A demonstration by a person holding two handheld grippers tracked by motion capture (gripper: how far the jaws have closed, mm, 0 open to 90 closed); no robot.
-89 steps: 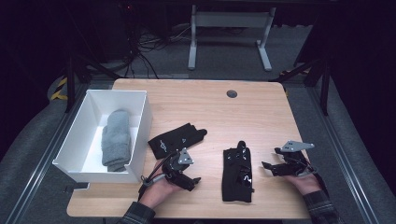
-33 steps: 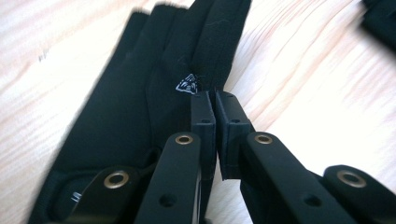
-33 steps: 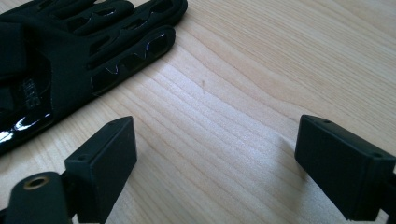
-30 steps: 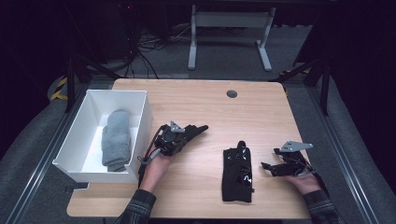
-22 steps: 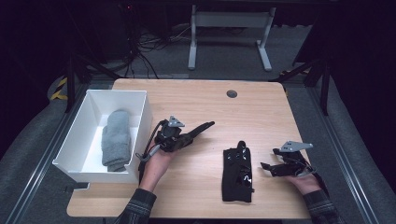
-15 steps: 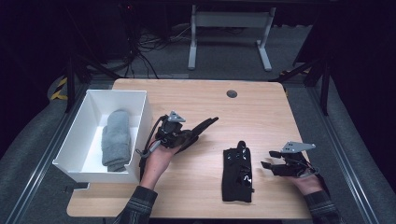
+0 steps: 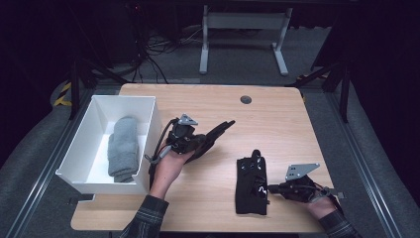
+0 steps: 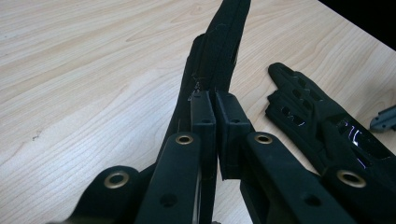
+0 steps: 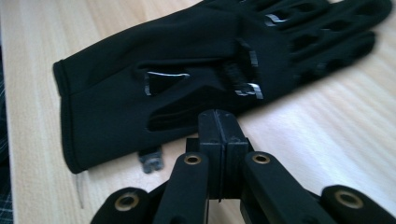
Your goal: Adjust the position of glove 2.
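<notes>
the left gripper (image 7: 198,143) was clamped on one black glove (image 8: 219,51), raised just beside the white bin (image 7: 84,148). the right gripper (image 9: 217,121), jaws just closed empty, was pointed at the second glove's (image 9: 187,79) edge, its long axis crosswise ahead.

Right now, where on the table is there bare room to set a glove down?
Free: the far strip around the hole, and the near middle between bin and flat glove. Crowded: beside the bin, where the left gripper holds the lifted glove.
</notes>
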